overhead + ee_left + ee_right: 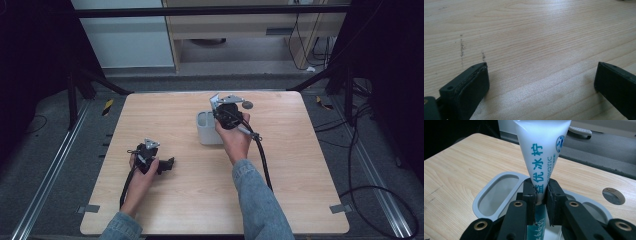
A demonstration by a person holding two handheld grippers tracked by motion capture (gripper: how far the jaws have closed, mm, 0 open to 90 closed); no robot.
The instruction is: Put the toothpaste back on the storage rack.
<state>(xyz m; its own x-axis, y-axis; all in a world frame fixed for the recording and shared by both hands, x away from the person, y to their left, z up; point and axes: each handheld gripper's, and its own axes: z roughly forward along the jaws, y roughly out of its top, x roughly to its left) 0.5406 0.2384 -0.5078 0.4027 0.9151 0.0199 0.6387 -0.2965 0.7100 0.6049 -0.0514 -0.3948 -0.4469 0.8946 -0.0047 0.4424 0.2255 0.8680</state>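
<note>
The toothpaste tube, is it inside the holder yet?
Not yet. The right hand-held gripper clamps the tube above the grey holder.

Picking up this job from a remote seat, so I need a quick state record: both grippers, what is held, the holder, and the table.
right gripper: shut on the tube, above the holder
tube: white with blue print, clamped between the pads, wide end pointing away from the camera
holder: light grey, with separate compartments; the left one looks empty
left gripper: open, nothing between the jaws, low over bare wood
table: pale wood, with a round hole near the holder
</note>
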